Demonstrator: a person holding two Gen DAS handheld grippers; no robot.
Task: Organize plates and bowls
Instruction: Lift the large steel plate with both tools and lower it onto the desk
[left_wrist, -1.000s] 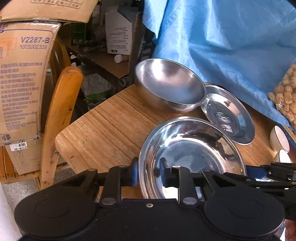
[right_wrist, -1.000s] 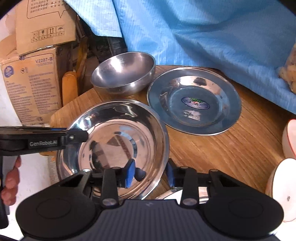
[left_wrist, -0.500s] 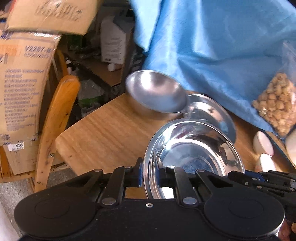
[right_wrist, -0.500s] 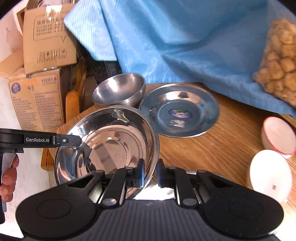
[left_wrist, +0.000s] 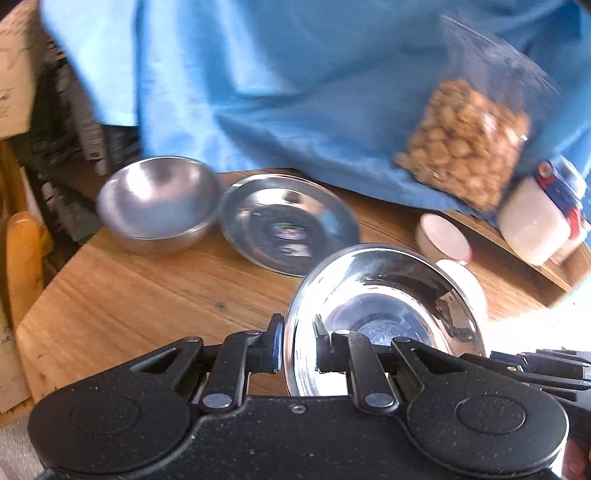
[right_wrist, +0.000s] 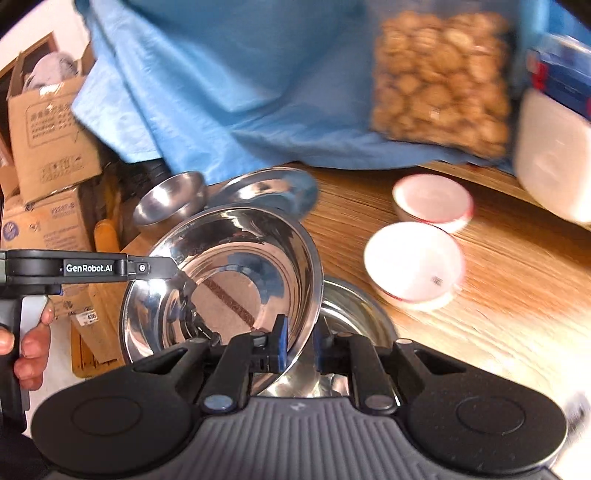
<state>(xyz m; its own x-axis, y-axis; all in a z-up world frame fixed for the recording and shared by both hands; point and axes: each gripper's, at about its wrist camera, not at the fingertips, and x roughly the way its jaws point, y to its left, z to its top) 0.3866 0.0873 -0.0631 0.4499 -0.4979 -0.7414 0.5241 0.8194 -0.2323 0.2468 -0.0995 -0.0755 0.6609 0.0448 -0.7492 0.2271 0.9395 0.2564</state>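
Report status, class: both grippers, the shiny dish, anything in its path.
Left gripper and right gripper both clamped on shiny dish rim. Dish lifted, tilted. Steel bowl directly beneath; white bowls close right.

Harsh daylight blows out the bench's (right_wrist: 498, 295) right edge; motion blur smears the background, fisheye bending both frames' edges.
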